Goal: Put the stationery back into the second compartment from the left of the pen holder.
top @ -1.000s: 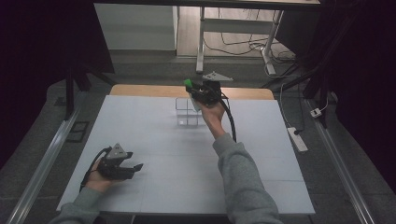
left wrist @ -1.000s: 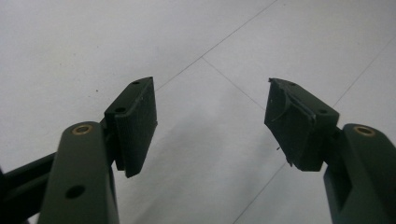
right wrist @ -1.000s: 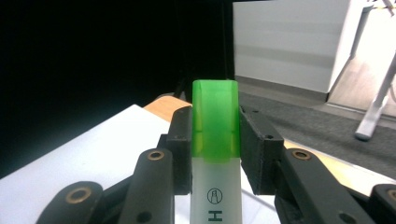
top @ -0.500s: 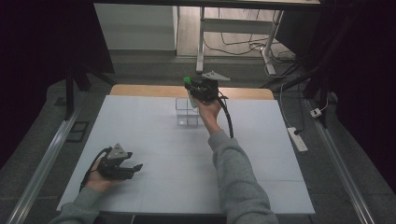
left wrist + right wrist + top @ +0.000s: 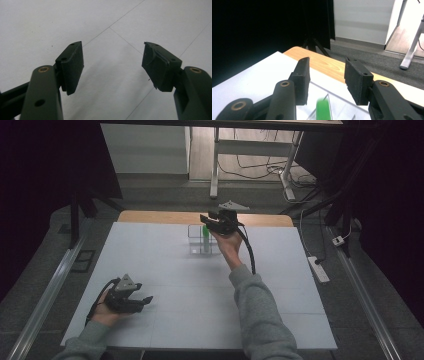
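The right gripper (image 5: 207, 221) was held above a clear rack (image 5: 199, 240) standing near the far edge of the tabletop (image 5: 165, 270), about midway along it. A green tube (image 5: 205, 236) stood upright in the rack, at its right side. The jaws of the right gripper had just been opening; in the right gripper view they (image 5: 327, 82) were spread, and the top of the green tube (image 5: 323, 108) was seen blurred below the gap, with no pad pressing on it. The tube was judged released into the rack.

The left gripper (image 5: 145, 300) rested low over the near left part of the tabletop, jaws spread, nothing between them (image 5: 112, 67).

Handling, as judged: the tube appeared small, light and stiff, with a smooth wall likely to slip under a loose pinch. The rack appeared thin-walled and light, so it could tip or slide if the tube were dragged sideways. The tube would best be taken at its upper part, above the rack rim, and lifted straight up.
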A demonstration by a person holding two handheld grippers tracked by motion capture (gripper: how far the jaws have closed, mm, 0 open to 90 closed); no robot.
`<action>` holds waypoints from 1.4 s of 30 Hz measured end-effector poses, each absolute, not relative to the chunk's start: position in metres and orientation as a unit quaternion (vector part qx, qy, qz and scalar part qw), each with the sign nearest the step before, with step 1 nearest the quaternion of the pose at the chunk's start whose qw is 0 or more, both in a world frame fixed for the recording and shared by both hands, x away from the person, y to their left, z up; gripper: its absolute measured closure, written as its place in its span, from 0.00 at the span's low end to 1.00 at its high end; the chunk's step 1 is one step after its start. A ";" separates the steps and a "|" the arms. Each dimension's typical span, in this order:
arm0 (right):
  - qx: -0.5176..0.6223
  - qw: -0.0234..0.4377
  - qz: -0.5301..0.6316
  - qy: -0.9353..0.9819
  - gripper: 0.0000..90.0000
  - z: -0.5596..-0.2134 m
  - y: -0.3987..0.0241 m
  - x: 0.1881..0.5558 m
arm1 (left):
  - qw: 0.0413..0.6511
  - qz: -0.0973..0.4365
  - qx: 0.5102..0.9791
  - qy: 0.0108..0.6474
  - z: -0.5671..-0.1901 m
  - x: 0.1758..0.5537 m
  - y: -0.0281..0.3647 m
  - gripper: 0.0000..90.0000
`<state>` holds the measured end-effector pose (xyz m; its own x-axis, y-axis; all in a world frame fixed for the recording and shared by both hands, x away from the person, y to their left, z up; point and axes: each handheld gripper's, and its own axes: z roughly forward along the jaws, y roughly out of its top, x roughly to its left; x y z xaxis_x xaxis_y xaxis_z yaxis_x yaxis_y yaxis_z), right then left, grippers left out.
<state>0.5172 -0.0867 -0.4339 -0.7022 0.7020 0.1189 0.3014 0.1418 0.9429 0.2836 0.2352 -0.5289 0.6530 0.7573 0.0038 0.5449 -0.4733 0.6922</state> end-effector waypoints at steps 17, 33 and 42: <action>0.318 0.166 0.520 0.775 0.57 -0.439 -0.154 0.443 | 0.343 0.159 0.838 0.393 -0.527 0.284 0.238 0.37; 0.348 0.159 0.464 0.799 0.51 -0.475 -0.252 0.362 | 0.352 0.161 0.831 0.399 -0.525 0.283 0.236 0.37; 0.341 0.161 0.438 0.816 0.45 -0.488 -0.277 0.346 | 0.355 0.162 0.828 0.403 -0.524 0.283 0.235 0.35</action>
